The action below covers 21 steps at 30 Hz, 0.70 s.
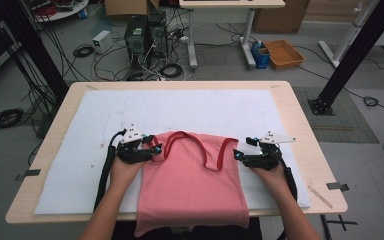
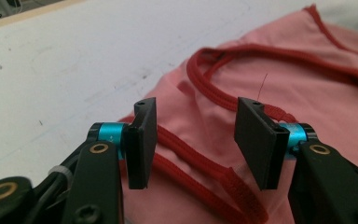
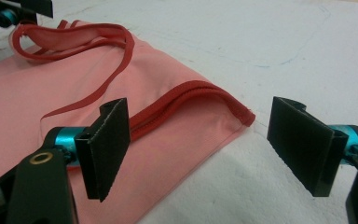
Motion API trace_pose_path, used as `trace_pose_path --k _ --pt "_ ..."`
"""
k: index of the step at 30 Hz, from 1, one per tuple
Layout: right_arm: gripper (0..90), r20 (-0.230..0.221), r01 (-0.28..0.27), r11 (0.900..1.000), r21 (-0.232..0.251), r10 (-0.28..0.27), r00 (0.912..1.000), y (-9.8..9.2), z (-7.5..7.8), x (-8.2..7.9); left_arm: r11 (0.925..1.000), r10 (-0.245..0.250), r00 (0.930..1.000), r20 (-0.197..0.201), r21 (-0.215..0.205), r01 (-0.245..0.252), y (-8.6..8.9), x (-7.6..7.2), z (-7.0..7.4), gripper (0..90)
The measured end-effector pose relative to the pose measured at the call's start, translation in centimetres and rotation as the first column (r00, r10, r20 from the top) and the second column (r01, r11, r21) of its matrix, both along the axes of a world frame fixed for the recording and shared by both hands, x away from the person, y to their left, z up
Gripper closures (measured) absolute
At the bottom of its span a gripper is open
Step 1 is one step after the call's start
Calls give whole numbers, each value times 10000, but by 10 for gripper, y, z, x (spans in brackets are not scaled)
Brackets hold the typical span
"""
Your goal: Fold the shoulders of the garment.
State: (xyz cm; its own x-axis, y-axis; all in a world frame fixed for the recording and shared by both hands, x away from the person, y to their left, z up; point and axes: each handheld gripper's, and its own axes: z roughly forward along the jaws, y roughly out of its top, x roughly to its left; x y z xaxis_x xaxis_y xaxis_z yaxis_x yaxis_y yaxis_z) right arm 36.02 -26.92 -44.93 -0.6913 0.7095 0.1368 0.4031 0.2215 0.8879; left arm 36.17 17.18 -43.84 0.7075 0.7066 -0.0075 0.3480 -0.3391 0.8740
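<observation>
A pink sleeveless top [image 1: 192, 180] with red trim lies flat on the white mat [image 1: 180, 107], its lower part hanging over the table's near edge. My left gripper [image 1: 156, 148] sits at the top's left shoulder. In the left gripper view its jaws [image 2: 193, 140] stand open over the red strap [image 2: 191, 163], which runs between them untouched by the pads. My right gripper [image 1: 237, 154] is at the right shoulder. In the right gripper view it [image 3: 205, 144] is wide open, with the red-edged shoulder corner [image 3: 242, 114] lying between the pads, apart from both.
The mat covers most of the wooden table [image 1: 300, 130]. A thin wooden stick [image 1: 320, 196] lies near the table's right front corner. Beyond the table are floor cables, computer towers [image 1: 145, 35] and an orange basket [image 1: 283, 53].
</observation>
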Motion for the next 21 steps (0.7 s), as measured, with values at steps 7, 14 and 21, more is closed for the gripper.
trace_pose_path --k 7,14,21 --pt "211 -24 -10 10000 49 11 10000 0 0 0 9958 -465 9985 -306 773 487 -9 -16 -9 491" --pt "211 -39 -39 10000 90 39 10000 -1 0 0 9932 -835 9955 -446 771 868 -10 -26 -10 519" --pt "211 -31 -20 10000 84 20 10000 -1 0 1 9918 -1034 9932 -539 699 1070 -5 -30 -7 597"
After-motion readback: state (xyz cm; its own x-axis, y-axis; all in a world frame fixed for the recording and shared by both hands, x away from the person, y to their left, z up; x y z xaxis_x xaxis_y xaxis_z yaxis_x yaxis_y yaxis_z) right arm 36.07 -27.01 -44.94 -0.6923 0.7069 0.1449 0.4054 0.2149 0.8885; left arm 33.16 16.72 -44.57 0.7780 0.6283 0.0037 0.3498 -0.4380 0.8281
